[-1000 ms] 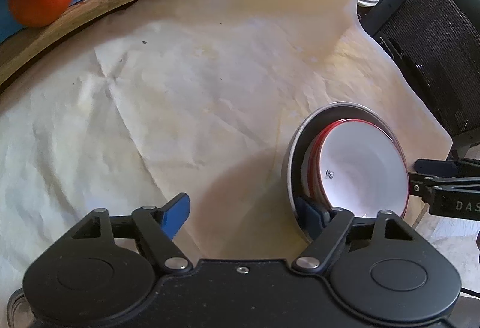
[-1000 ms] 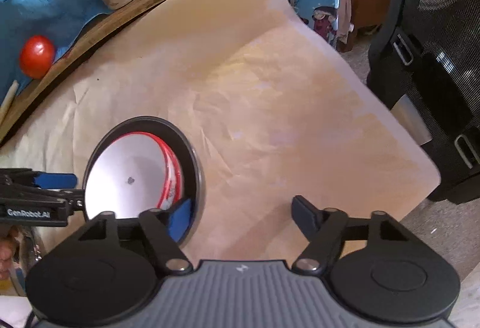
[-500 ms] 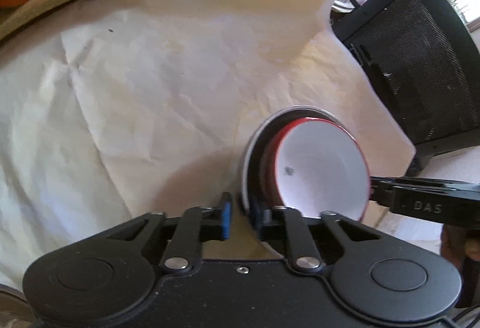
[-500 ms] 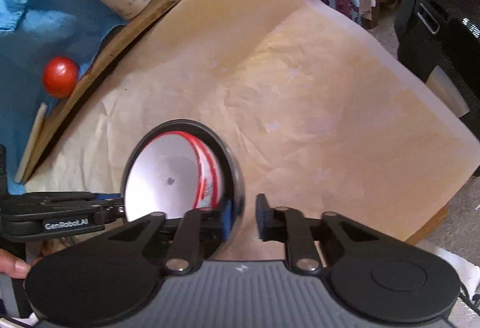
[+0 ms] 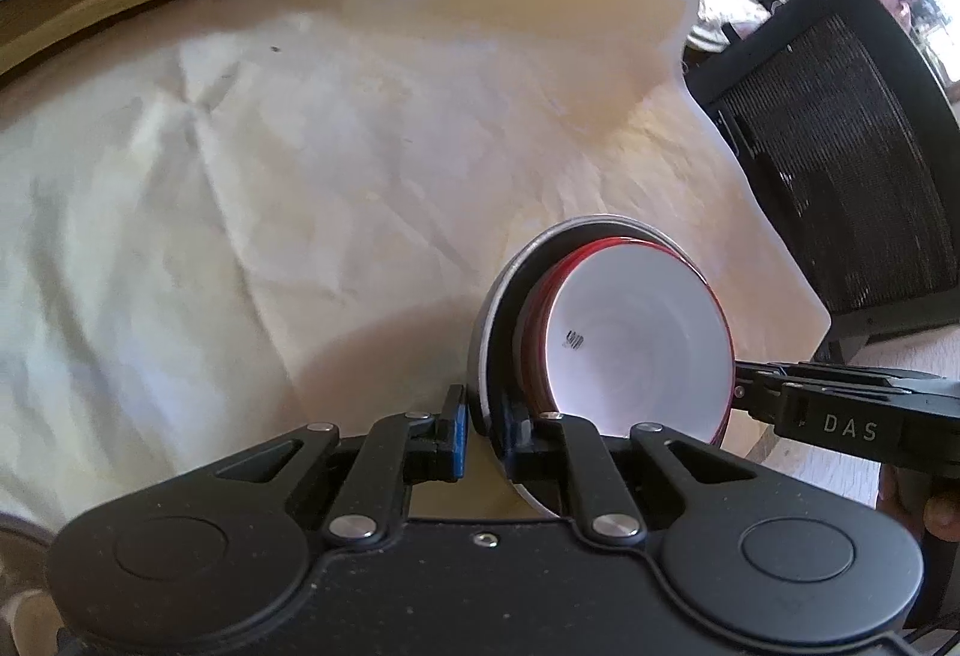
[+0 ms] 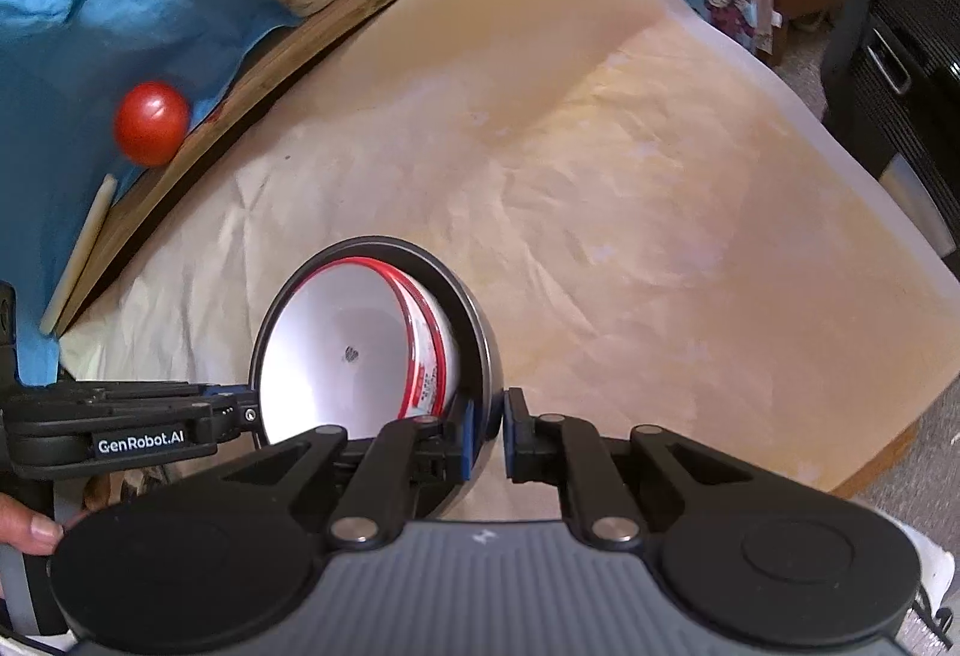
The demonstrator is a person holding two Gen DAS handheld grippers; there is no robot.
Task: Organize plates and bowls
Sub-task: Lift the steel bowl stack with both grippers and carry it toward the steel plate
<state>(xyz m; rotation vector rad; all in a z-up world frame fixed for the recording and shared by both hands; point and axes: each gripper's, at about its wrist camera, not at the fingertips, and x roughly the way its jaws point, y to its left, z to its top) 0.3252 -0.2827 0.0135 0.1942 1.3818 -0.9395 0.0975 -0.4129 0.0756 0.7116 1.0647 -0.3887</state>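
My left wrist camera sits just behind my left gripper (image 5: 480, 425), looking steeply down, close over the paper-covered table (image 5: 240, 212). My right one looks likewise past my right gripper (image 6: 486, 431). Both share the nested bowls (image 5: 636, 338), at 3 o'clock left, 9 o'clock right.

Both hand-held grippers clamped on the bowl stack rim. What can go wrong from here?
1. Both the left hand-held gripper and the right hand-held gripper pinch only the thin rim of the grey outer bowl; it may slip or pivot.
2. The red-rimmed bowls nested inside sit loose and off-centre, so a tilt could slide them out.
3. The stack sits close to the near edge of the paper-covered table; anything dropped could go over it.
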